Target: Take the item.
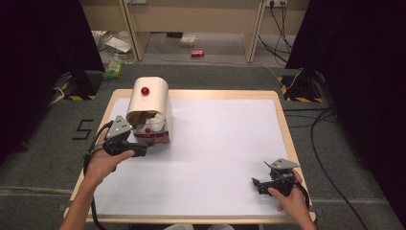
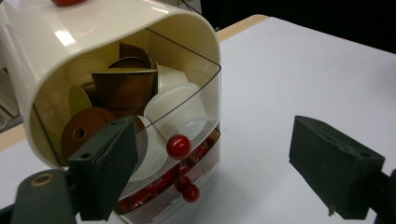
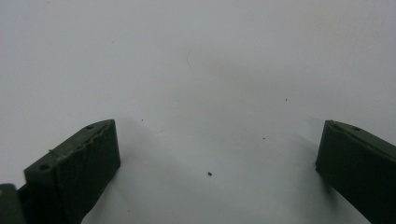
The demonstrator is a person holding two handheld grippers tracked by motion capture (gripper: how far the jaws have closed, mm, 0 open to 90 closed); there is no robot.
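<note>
A cream capsule dispenser (image 1: 149,108) with a rounded hood and a red knob (image 1: 144,90) on top stands at the far left of the white-topped counter (image 1: 225,143). In the left gripper view we look through its clear front (image 2: 187,93) at a jumble of brown and white coffee pods (image 2: 125,86), with red items in the drawers below, each drawer bearing a red ball handle (image 2: 178,146). We cannot make out what the red items are. Our left gripper (image 1: 136,150) sits just before the dispenser, fingers (image 2: 106,168) wide apart, one crossing its lower corner. Our right gripper (image 1: 258,184) rests near the counter's right front edge, fingers (image 3: 74,168) likewise spread over bare white surface.
</note>
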